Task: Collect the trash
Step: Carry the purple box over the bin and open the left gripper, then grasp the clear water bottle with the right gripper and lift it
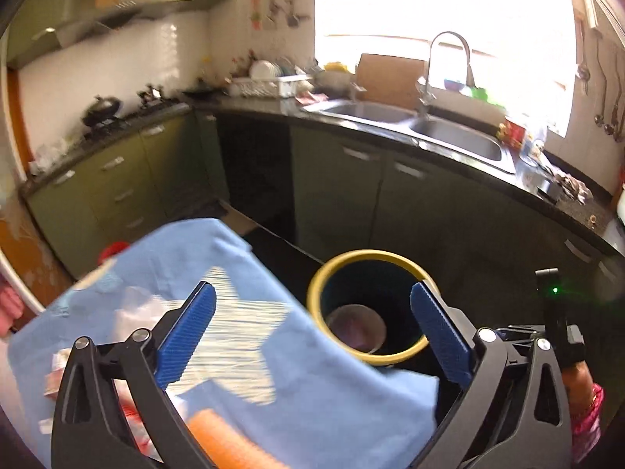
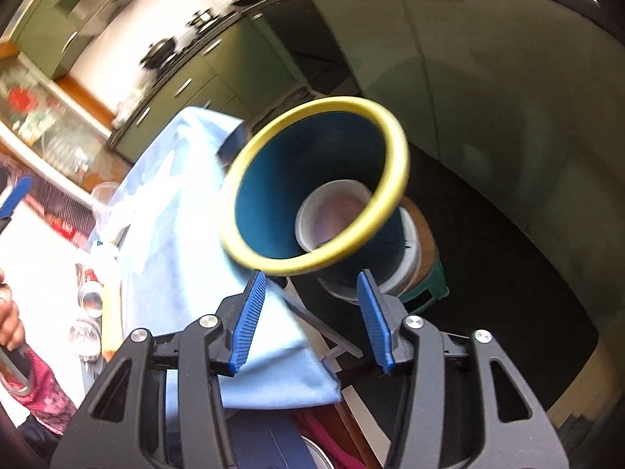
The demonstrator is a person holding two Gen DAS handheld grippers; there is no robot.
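Left wrist view: we hold the left gripper (image 1: 312,326) tilted downward over the table (image 1: 343,398), its jaws spread as wide as they go with nothing between the blue pads (image 1: 187,336). Below them lies a light blue cloth (image 1: 195,258) draped over the table, with crumpled wrappers (image 1: 136,312) on it toward the left and an orange ribbed thing (image 1: 230,441) at the bottom edge. The bin (image 1: 371,269), dark blue with a yellow rim, stands just off the table's far edge; a pale round container (image 1: 353,326) lies at its bottom.

In the right wrist view we point the right gripper (image 2: 310,303) steeply down at the bin (image 2: 273,195). Its jaws stand partly open and grip nothing; the cloth's edge (image 2: 175,234) passes under the left pad. A hand (image 2: 9,324) in a pink patterned sleeve (image 2: 43,394) shows at the left.
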